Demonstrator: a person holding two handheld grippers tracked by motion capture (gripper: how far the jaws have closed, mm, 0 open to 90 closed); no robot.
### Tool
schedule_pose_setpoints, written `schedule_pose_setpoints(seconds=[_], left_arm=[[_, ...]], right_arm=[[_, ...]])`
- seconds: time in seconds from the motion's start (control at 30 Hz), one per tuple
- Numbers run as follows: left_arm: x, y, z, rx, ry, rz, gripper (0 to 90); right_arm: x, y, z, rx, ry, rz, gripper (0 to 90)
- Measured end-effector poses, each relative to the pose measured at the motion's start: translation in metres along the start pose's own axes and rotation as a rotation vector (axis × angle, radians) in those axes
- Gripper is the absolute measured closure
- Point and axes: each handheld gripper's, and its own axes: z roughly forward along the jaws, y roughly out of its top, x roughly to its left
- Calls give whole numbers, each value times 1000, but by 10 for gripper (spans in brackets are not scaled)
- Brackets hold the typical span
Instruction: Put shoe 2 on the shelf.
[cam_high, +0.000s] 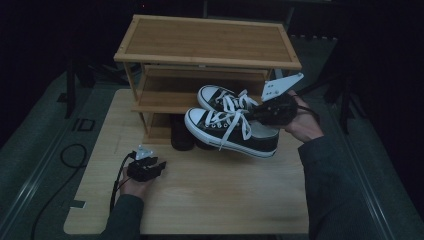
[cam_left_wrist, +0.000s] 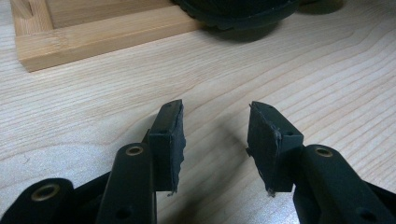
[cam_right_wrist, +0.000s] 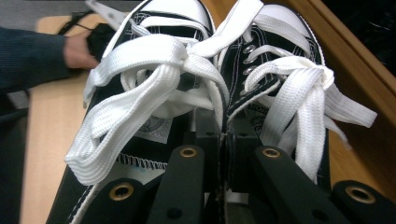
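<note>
A pair of black sneakers with white laces and toe caps, the near one (cam_high: 230, 132) and the far one (cam_high: 220, 97), hangs in the air in front of a wooden shoe rack (cam_high: 207, 40). My right gripper (cam_high: 267, 114) is shut on them. In the right gripper view its jaws (cam_right_wrist: 224, 144) pinch the two inner collars together, with the left shoe (cam_right_wrist: 140, 70) and the right shoe (cam_right_wrist: 280, 60) side by side. My left gripper (cam_high: 159, 165) rests low over the table (cam_high: 200, 200) at the front left. Its jaws (cam_left_wrist: 215, 140) stand open with nothing between them.
Dark shoes (cam_high: 182, 135) stand on the rack's bottom level, and one toe (cam_left_wrist: 238, 11) shows beside the rack's base frame (cam_left_wrist: 93, 37). The rack's side (cam_right_wrist: 355, 56) runs close to the right of the held pair. The other hand (cam_right_wrist: 77, 49) shows far off.
</note>
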Motion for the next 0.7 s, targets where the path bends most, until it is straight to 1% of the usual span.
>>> schedule_pose_setpoints(seconds=[0.07, 0.13, 0.17, 0.23, 0.37, 0.43, 0.6, 0.7], left_arm=[[0, 0, 0, 0, 0, 0, 560], [0, 0, 0, 0, -1, -1, 560], [0, 0, 0, 0, -1, -1, 560], [0, 0, 0, -1, -2, -3, 560], [0, 0, 0, -2, -2, -3, 560], [0, 0, 0, -1, -1, -1, 560], [0, 0, 0, -1, -1, -1, 560], [0, 0, 0, -2, -2, -2, 560]], right_arm=[[-3, 1, 3, 10, -17, 13, 863], [-6, 2, 6, 18, -45, 20, 863], [-7, 3, 8, 16, -65, 21, 863], [-9, 3, 10, 15, -83, 37, 863], [-14, 5, 16, 13, -100, 75, 862], [-16, 6, 21, 19, -115, 84, 861], [-19, 7, 30, 18, -160, 124, 861], [-21, 8, 33, 14, -189, 131, 862]])
